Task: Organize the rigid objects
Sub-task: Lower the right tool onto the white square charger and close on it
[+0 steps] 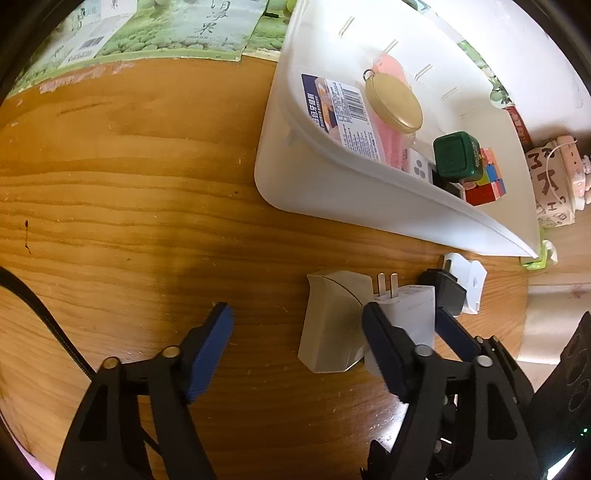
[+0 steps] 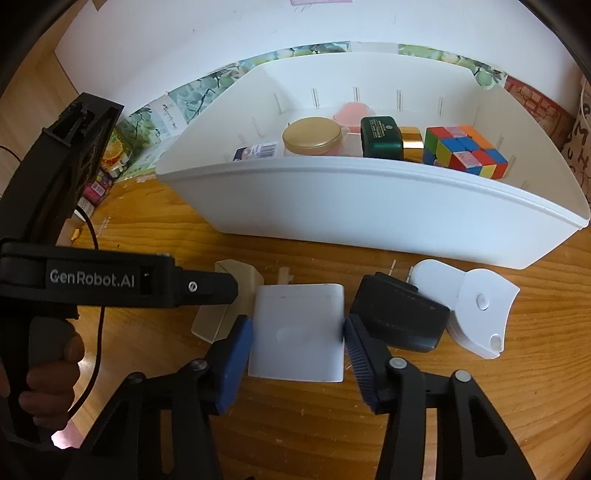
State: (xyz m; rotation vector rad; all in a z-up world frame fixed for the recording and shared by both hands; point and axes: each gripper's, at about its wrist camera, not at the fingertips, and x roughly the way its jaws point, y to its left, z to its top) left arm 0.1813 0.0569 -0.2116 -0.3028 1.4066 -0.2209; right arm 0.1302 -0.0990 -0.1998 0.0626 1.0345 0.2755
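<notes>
A beige wedge-shaped box (image 1: 332, 325) lies on the wooden table between the fingers of my left gripper (image 1: 297, 309). That gripper is open: its right pad (image 1: 384, 350) is against the box and its left pad (image 1: 210, 350) stands well clear. Beside it lies a white plug charger (image 2: 297, 328) with my right gripper (image 2: 297, 326) shut on it, one blue pad on each side. A black adapter (image 2: 399, 317) and a white curved piece (image 2: 476, 306) lie just right of the charger. The white bin (image 2: 369, 206) behind them holds a gold-lidded tin (image 2: 312, 138), a green box (image 2: 380, 138) and a colour cube (image 2: 465, 151).
Green printed sheets (image 1: 166, 29) lie along the table's far edge. A lettered paper bag (image 1: 550, 184) stands right of the bin. A black cable (image 2: 94, 236) trails at the left, near the person's hand (image 2: 48, 384) on the left gripper's handle. Bare wood (image 1: 129, 184) stretches left of the bin.
</notes>
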